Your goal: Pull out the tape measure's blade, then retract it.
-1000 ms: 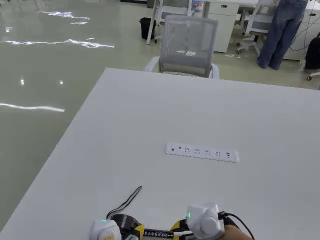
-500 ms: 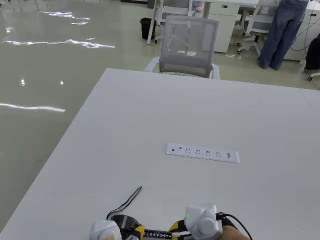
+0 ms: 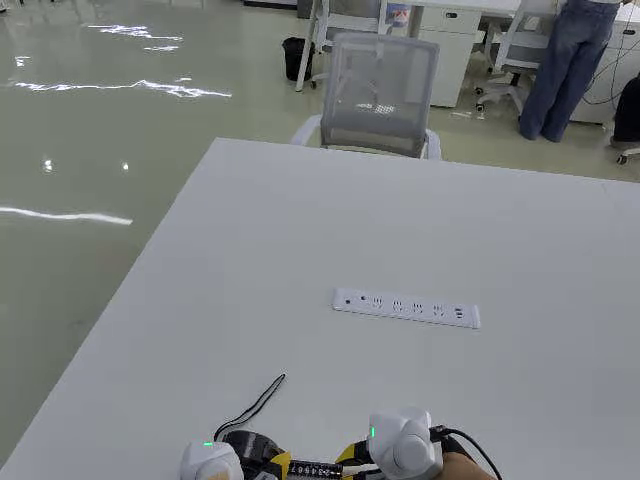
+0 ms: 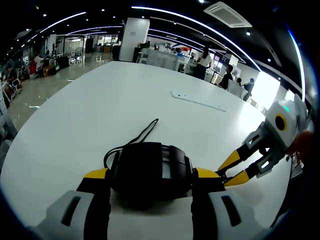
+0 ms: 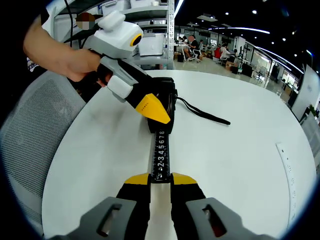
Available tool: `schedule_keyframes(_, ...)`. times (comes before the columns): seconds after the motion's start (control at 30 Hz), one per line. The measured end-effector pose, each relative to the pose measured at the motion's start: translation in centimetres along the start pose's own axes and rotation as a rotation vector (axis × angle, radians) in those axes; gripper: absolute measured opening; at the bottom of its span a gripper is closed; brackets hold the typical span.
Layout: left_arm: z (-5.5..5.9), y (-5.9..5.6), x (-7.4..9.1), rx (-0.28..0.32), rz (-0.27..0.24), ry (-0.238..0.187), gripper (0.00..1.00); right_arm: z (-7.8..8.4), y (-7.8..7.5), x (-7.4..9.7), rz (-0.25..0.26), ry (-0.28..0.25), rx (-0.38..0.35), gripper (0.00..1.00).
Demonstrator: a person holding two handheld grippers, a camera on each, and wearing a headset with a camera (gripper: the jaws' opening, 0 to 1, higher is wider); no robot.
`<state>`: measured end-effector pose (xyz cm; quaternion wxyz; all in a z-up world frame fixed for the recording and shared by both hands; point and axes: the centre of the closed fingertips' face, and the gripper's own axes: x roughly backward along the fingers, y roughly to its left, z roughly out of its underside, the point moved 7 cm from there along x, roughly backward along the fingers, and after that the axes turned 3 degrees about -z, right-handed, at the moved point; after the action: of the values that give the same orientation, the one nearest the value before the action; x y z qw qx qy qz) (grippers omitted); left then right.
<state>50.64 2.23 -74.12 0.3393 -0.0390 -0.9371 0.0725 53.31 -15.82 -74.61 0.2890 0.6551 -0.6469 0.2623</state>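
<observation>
Two grippers meet at the near edge of the table (image 3: 400,230): the left gripper (image 4: 150,176) clamps the black tape measure (image 5: 166,90); the right gripper (image 5: 160,178) pinches the blade (image 5: 160,152) at its tip, a short numbered length showing between them. A strap (image 3: 255,405) trails beyond.

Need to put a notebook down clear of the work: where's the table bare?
Bare: the table from the chair to the power strip, and between that strip and the black strap. Crowded: the near edge, where the left gripper clamps the tape measure and the right gripper its blade.
</observation>
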Motion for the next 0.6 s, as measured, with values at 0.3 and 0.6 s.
schedule_keyframes(0.3,0.05,0.08,-0.08,0.001,0.003,0.0,0.63,-0.3,0.06,-0.24,-0.003,0.0,-0.001,0.13)
schedule_keyframes(0.6,0.02,0.03,-0.01,0.001,0.002,0.001,0.63,-0.52,0.04,-0.42,-0.004,-0.001,0.0,0.13)
